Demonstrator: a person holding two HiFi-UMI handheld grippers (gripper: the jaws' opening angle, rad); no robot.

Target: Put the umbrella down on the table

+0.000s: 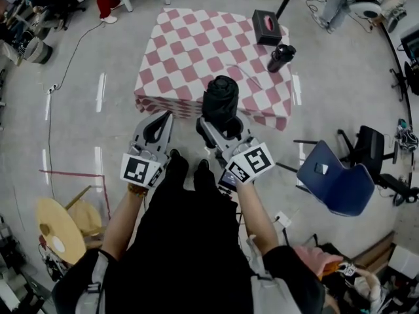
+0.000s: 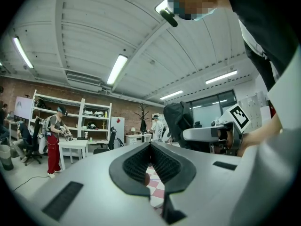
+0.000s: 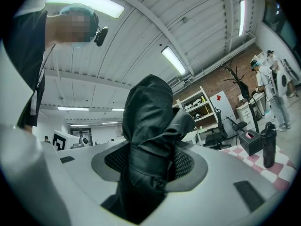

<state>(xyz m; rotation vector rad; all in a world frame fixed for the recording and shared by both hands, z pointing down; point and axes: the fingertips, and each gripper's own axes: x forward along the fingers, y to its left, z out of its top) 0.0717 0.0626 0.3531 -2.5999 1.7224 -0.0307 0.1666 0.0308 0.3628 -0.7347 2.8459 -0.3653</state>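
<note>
A folded black umbrella [image 1: 220, 101] stands upright in my right gripper [image 1: 216, 124], which is shut on it near the front edge of the table [image 1: 190, 51] with its pink-and-white checked cloth. In the right gripper view the umbrella [image 3: 150, 135] fills the gap between the jaws and rises above them. My left gripper [image 1: 159, 127] hangs to the left of it, shut with nothing held; its pads [image 2: 162, 166] meet at the tips. The umbrella [image 2: 181, 124] and the right gripper show at the right of the left gripper view.
On the table's far right corner sit a black tissue box [image 1: 267, 26] and a dark bottle [image 1: 281, 57]. A blue chair [image 1: 335, 182] stands on the floor to the right. A person in red trousers [image 2: 54, 142] works by shelves in the background.
</note>
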